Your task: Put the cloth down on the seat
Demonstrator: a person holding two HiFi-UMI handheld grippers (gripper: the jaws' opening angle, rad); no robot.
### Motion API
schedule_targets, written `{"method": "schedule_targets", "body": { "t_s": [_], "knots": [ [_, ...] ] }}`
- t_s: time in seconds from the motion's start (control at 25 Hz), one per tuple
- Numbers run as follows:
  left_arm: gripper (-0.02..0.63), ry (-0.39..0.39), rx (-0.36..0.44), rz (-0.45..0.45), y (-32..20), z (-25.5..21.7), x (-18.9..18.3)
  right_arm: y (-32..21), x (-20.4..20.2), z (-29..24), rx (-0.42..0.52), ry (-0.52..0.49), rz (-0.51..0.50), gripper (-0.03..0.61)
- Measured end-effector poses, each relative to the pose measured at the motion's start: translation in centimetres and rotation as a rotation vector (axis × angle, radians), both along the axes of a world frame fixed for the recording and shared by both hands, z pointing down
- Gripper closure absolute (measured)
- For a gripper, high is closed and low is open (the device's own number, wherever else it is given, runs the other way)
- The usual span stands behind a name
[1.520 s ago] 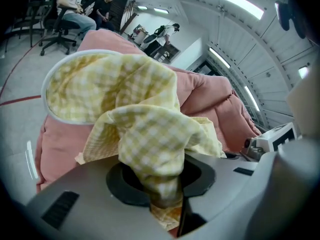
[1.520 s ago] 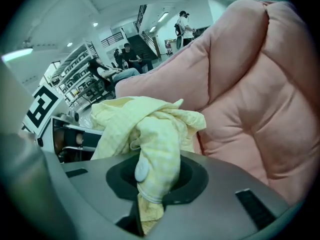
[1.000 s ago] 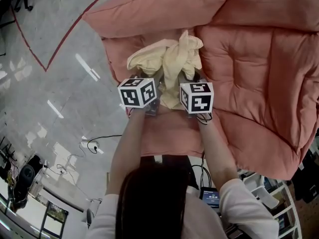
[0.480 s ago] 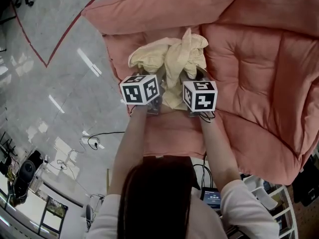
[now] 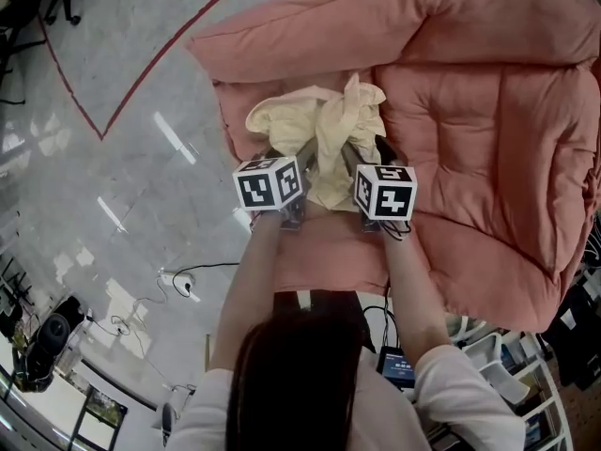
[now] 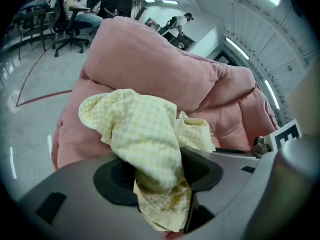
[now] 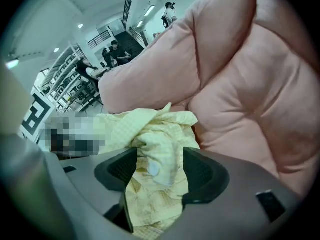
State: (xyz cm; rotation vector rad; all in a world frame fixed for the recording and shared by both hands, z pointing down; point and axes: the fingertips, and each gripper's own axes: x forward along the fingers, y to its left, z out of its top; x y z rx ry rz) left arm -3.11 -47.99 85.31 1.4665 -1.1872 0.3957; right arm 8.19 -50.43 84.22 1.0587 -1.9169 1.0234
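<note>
Left hand-held gripper (image 6: 157,174): jaws stand wide and have just been opening. A fold of the cloth (image 6: 145,134) hangs loose between the pads, unclamped.

Right hand-held gripper (image 7: 160,171): jaws also wide and just been opening. Another fold of the same cloth lies slack between its pads, with no grip.

Cloth: pale yellow check, crumpled in a heap. In the head view it rests on the seat (image 5: 488,148), on the flat pink cushion just in front of both grippers, below the padded back roll and near the seat's left edge by the floor (image 5: 141,158).

Both grippers point steeply down, side by side, with the heap's near end between them.
</note>
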Motion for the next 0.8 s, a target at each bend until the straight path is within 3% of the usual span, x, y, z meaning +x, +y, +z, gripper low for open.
{"method": "schedule_targets", "body": {
  "t_s": [0.2, 0.44, 0.8],
  "knots": [
    [0.351, -0.061, -0.01, 0.047, 0.6, -3.5, -0.3, 0.3, 0.1, -4.7, 0.047, -0.009, 0.028, 0.299],
    [0.347, -0.071, 0.021, 0.041, 2.0, -8.7, -1.8, 1.6, -0.9, -11.0, 0.113, -0.019, 0.036, 0.299],
    [0.347, -0.077, 0.16, 0.085, 3.6, -16.7, -2.9, 4.4, -1.5, -18.5, 0.212, -0.022, 0.056, 0.299]
  ]
}}
